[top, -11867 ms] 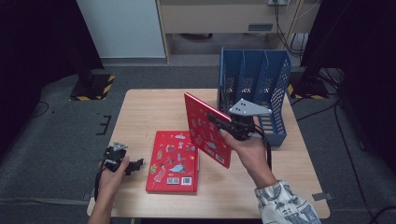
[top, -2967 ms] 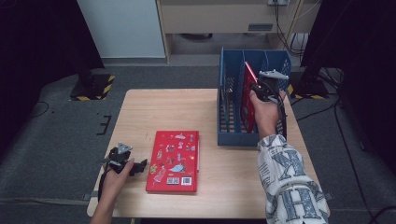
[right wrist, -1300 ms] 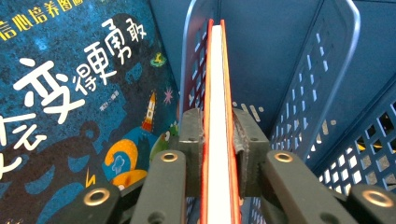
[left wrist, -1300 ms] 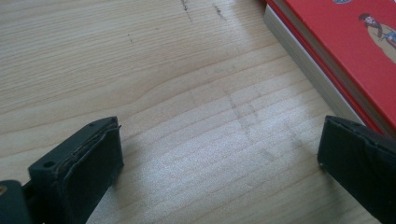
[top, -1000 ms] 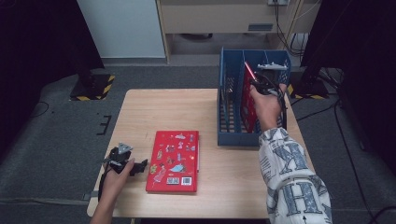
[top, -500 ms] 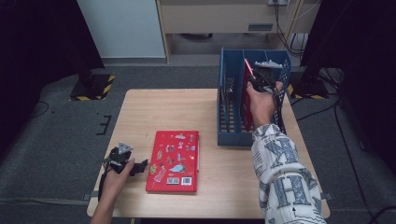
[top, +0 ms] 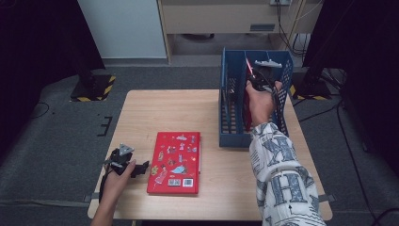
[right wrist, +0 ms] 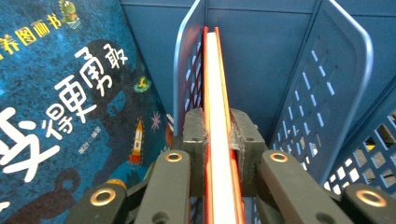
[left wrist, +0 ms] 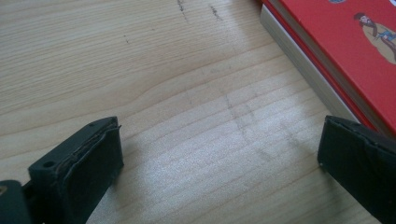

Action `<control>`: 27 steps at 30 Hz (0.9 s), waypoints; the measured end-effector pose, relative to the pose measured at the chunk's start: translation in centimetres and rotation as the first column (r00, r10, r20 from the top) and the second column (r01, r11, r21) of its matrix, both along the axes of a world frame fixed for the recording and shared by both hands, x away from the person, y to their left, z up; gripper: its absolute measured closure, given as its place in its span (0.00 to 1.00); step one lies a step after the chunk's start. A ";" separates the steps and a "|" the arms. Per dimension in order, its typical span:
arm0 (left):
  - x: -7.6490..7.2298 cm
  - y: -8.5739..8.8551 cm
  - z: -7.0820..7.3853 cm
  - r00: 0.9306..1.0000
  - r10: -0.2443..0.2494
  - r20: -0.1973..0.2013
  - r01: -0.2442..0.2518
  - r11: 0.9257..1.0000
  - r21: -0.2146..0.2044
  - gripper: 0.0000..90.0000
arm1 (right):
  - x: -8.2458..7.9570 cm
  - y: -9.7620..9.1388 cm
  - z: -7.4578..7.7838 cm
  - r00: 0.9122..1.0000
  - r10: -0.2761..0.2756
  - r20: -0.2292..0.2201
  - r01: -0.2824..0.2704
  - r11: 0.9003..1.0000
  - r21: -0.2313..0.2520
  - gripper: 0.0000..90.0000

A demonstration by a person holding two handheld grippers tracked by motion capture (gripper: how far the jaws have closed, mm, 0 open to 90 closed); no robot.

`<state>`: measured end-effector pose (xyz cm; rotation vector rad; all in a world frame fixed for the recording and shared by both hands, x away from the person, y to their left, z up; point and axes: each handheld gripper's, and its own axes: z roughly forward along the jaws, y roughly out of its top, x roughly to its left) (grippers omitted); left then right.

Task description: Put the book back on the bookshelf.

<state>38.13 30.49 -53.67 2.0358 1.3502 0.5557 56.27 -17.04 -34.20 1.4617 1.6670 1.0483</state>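
A red book (top: 246,101) stands upright in the blue file rack (top: 230,136) at the table's right. My right gripper (top: 256,81) is shut on its top edge; in the right gripper view the pads clamp the red book (right wrist: 217,107) on both covers beside a blue divider (right wrist: 186,70). A second red book (top: 175,162) with cartoon pictures lies flat near the table's front. My left gripper (top: 126,164) rests low at its left, open, with bare wood between its jaws and the red book (left wrist: 345,46) at the upper right of its view.
A dark blue picture book (right wrist: 70,107) with white Chinese lettering stands in the rack's neighbouring slot. The rack's perforated walls (right wrist: 327,93) close in on the held book. The wooden table (top: 164,113) lies between the two hands. Grey carpet and dark stands surround it.
The right hand has shifted slightly along the rack with the upright red book, still in the same slot. The left hand and the flat book have not moved.
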 end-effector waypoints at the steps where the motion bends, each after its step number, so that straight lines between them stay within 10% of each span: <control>1: 0.0 0.0 0.0 1.000 -0.001 0.000 0.001 1.000 0.000 0.00 | 0.0 0.0 0.0 1.000 0.006 0.001 -0.006 1.000 0.004 0.85; 27: 0.0 0.0 0.0 1.000 -0.004 -0.004 0.004 1.000 0.002 0.00 | -1.9 0.6 0.7 0.991 0.129 0.030 -0.131 0.990 0.059 0.50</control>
